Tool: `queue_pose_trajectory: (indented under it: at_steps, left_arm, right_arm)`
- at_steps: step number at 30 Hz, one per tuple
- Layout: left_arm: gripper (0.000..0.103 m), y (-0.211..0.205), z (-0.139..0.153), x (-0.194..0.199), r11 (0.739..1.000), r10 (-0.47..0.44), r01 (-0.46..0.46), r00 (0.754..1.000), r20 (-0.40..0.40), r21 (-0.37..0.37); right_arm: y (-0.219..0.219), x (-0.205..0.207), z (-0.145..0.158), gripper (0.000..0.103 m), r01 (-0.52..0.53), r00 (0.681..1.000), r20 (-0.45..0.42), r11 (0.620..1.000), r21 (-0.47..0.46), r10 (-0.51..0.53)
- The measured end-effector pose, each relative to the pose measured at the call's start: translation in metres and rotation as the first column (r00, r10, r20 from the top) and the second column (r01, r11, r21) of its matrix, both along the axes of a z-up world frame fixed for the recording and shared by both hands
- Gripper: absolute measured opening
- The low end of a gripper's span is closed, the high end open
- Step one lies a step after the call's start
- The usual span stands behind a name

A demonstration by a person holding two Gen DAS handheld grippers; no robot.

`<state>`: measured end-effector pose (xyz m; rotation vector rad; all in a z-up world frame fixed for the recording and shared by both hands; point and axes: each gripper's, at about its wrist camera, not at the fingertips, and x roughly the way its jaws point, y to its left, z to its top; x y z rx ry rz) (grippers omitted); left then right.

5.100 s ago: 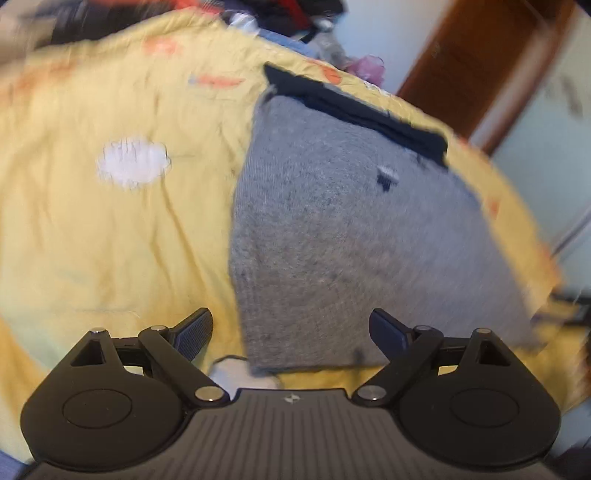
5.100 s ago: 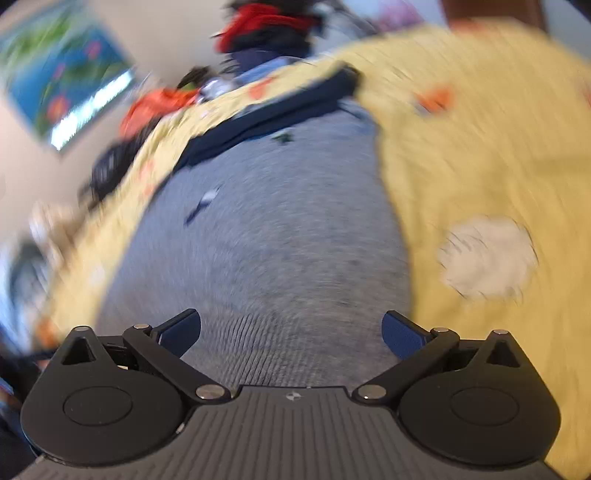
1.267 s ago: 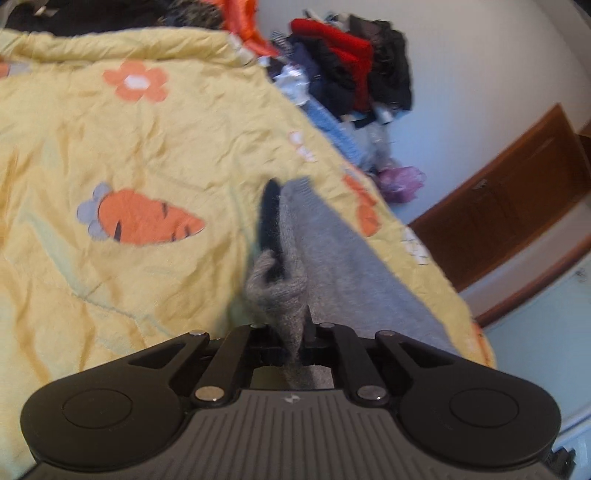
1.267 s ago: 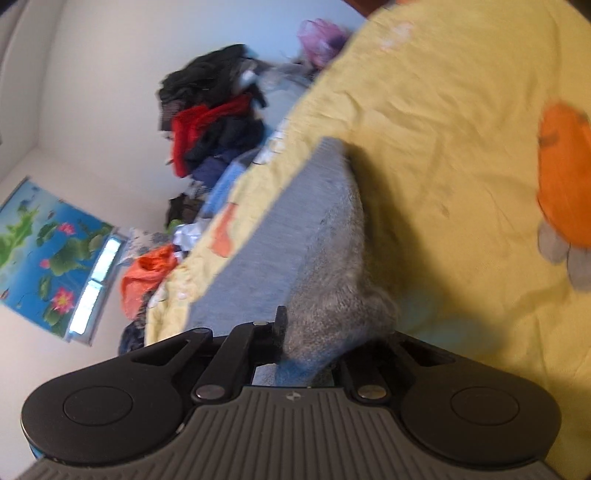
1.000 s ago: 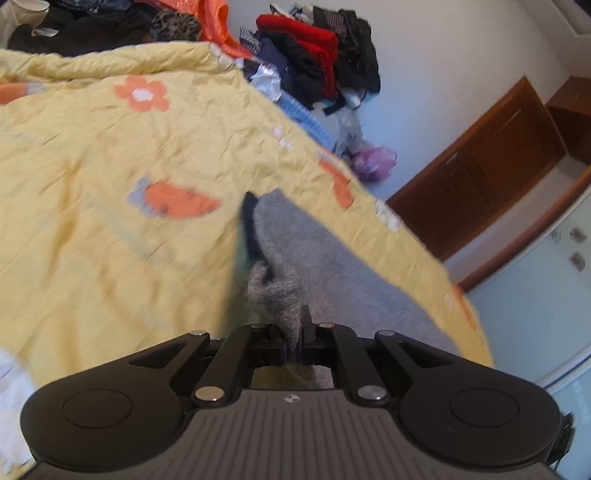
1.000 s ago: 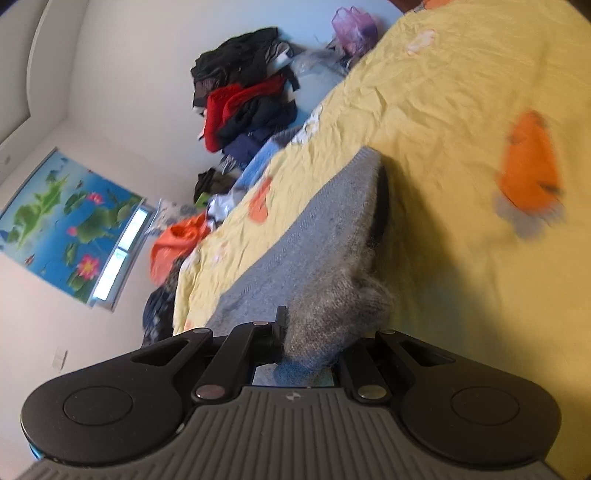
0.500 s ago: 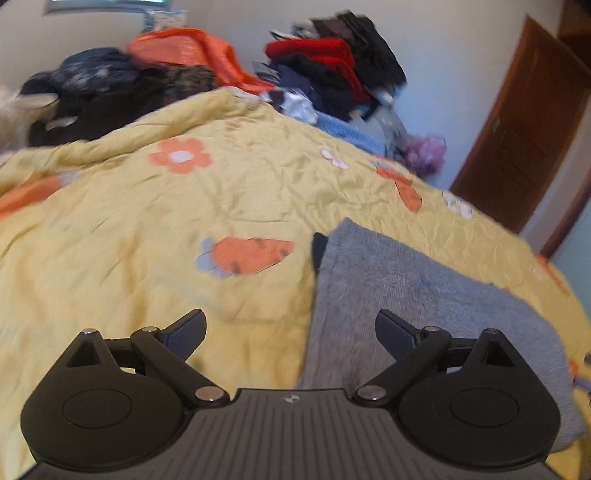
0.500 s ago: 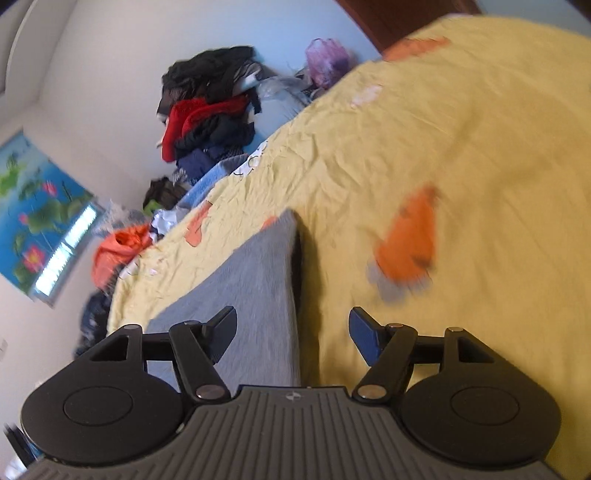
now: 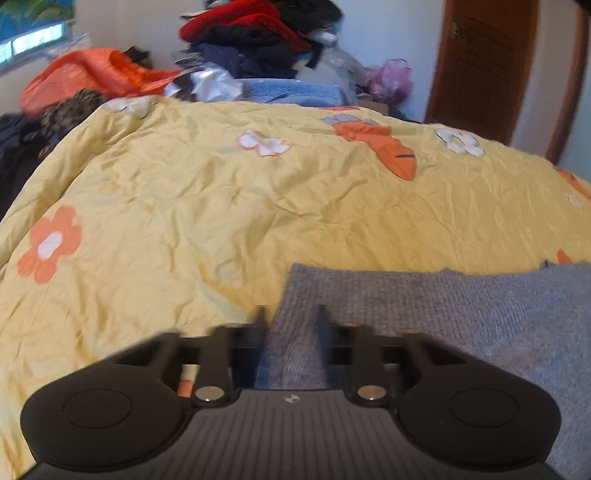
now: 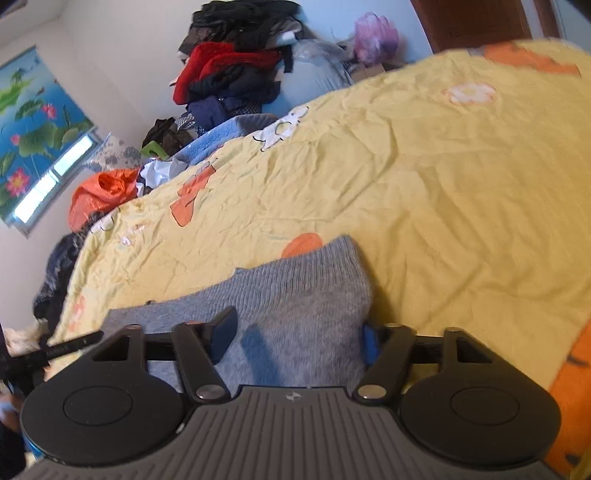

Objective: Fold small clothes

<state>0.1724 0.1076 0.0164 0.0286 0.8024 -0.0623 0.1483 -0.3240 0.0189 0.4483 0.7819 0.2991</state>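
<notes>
A grey knitted garment [image 9: 443,310] lies folded on the yellow bedspread [image 9: 221,206]. In the left wrist view my left gripper [image 9: 290,317] is at its near left corner, with the blurred fingers closing around a fold of the grey knit. In the right wrist view the same garment [image 10: 295,291] lies under my right gripper [image 10: 295,336], which is open; its fingers straddle the right edge of the cloth without pinching it.
The bedspread carries orange carrot and flower prints [image 9: 384,147]. A heap of dark and red clothes [image 9: 255,33] and an orange bag [image 9: 85,77] lie beyond the bed's far edge. A brown door [image 9: 484,62] stands at the back right.
Both grippers let go of the garment about half a second ago. Since then both have swung to the garment's near edge, and the left fingers have closed in on the grey knit.
</notes>
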Motion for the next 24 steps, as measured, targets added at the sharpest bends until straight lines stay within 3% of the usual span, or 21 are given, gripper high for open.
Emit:
queue_pose_trajectory:
  at_steps: [1,5,7,10,12,14,16,18,21,24]
  left_arm:
    - [0.003,-0.005,0.000,-0.001,0.999,-0.014,0.013,1.000,0.010,0.039]
    - [0.003,0.002,0.008,-0.012,0.996,0.006,-0.014,0.996,0.092,0.091]
    - [0.003,0.019,-0.001,-0.007,0.994,0.066,-0.071,0.996,0.055,0.080]
    - [0.003,0.024,-0.005,-0.013,0.994,0.074,-0.078,0.996,0.054,0.075]
    - [0.006,0.014,0.002,-0.021,0.989,0.068,-0.076,0.995,0.067,0.124]
    - [0.009,0.004,0.014,-0.034,0.975,0.095,-0.116,0.988,0.120,0.189]
    - [0.010,-0.006,0.029,-0.054,0.974,0.104,-0.138,0.977,0.184,0.180]
    - [0.011,-0.023,0.038,-0.075,0.989,0.068,-0.095,0.975,0.213,0.116]
    - [0.021,-0.060,0.029,-0.091,0.997,-0.026,0.011,0.982,0.189,0.078]
    - [0.020,-0.089,0.002,-0.090,0.989,-0.066,0.048,0.989,0.129,0.137]
  right_arm:
    - [0.003,0.002,0.000,0.023,-0.013,1.000,0.005,1.000,-0.018,0.014]
    - [0.006,-0.005,0.011,0.020,-0.016,0.994,0.106,0.999,-0.047,0.021]
    - [0.006,-0.008,0.016,0.019,-0.004,0.985,0.172,0.999,-0.032,0.009]
    - [0.003,0.003,0.000,0.020,0.027,0.993,0.114,0.998,-0.065,-0.020]
    - [-0.003,0.006,-0.007,0.027,0.051,0.997,0.059,0.999,-0.019,-0.049]
    - [-0.010,-0.002,-0.002,0.054,0.080,0.995,0.056,0.996,0.044,-0.083]
    - [-0.011,-0.021,0.015,0.062,0.129,0.983,0.131,0.991,0.026,-0.132]
    - [-0.003,-0.042,0.032,0.062,0.166,0.964,0.214,0.986,-0.022,-0.157]
    - [0.028,-0.062,0.042,0.070,0.066,0.966,0.254,0.995,-0.074,-0.046]
    - [0.074,-0.067,0.029,0.080,-0.027,0.968,0.236,0.969,-0.244,0.087]
